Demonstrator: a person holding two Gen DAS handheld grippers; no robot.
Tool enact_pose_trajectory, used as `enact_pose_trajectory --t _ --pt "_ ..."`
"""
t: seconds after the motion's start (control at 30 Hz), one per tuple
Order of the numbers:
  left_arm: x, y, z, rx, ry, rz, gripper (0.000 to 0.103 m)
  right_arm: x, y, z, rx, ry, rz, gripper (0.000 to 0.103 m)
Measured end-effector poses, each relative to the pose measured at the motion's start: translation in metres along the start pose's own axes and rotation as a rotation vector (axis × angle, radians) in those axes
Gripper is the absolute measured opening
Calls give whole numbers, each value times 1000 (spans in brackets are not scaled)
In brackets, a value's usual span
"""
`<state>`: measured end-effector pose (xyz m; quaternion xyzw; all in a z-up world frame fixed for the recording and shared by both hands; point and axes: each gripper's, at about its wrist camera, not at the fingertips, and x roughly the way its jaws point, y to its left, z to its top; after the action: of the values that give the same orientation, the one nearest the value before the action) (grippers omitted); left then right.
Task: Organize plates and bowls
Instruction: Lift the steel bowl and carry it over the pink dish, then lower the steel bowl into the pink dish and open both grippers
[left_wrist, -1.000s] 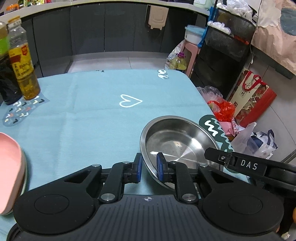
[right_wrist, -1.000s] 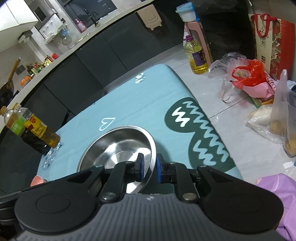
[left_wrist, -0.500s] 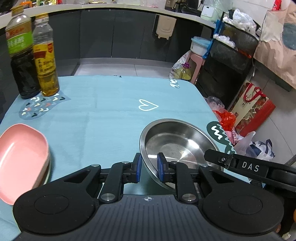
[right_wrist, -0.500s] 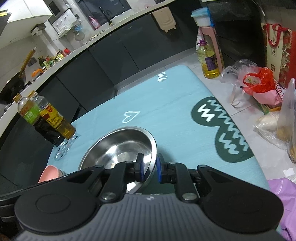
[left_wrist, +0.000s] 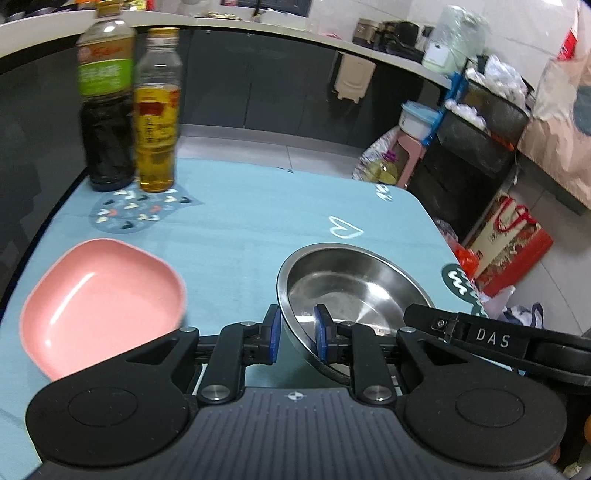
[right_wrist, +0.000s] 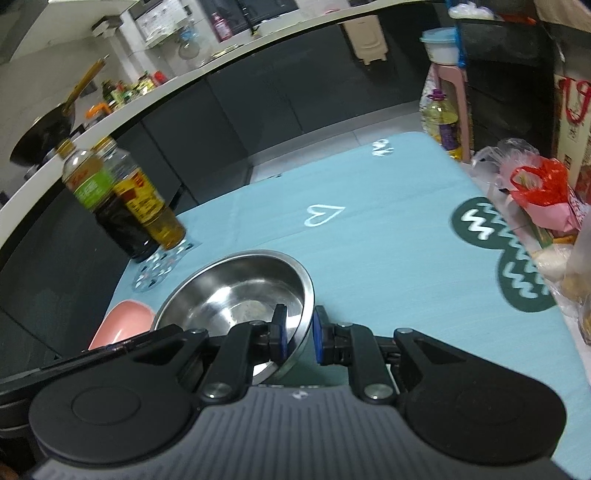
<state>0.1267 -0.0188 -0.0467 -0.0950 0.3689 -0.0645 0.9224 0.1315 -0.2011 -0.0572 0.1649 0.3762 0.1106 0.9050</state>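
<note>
A steel bowl (left_wrist: 354, 291) is held over the light-blue tabletop (left_wrist: 240, 218) by both grippers at once. The left gripper (left_wrist: 296, 334) has its blue-padded fingers (left_wrist: 320, 332) closed on the bowl's near left rim, one pad outside the wall and one inside. The right gripper (right_wrist: 298, 334) has its fingers (right_wrist: 279, 330) clamped on the opposite, right rim in the same way; in the left wrist view its black body shows at the bowl's right side. The bowl sits tilted in the right wrist view, its open side up and empty.

To the left of the bowl, a pink plate (left_wrist: 99, 295) with rounded corners lies on the tabletop, apart from the bowl; in the right wrist view only a part of it (right_wrist: 123, 321) shows beyond the bowl's left edge.

At the far left corner, a dark sauce bottle (left_wrist: 105, 110) with a green label and an oil bottle (left_wrist: 157, 114) stand upright, just beside each other, next to a patterned mat (left_wrist: 140, 214). A white heart (left_wrist: 345, 229) is printed on the cloth beyond the bowl.
</note>
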Motion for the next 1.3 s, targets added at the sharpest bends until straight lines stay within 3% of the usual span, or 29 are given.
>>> enact_pose_trajectory --t 0.67,1.3 --pt "-38 110 -4 -204 -66 62 17 33 106 -6 -204 83 58 0" --pt "-28 166 -8 -263 -61 117 17 74 160 -15 -319 171 44 0"
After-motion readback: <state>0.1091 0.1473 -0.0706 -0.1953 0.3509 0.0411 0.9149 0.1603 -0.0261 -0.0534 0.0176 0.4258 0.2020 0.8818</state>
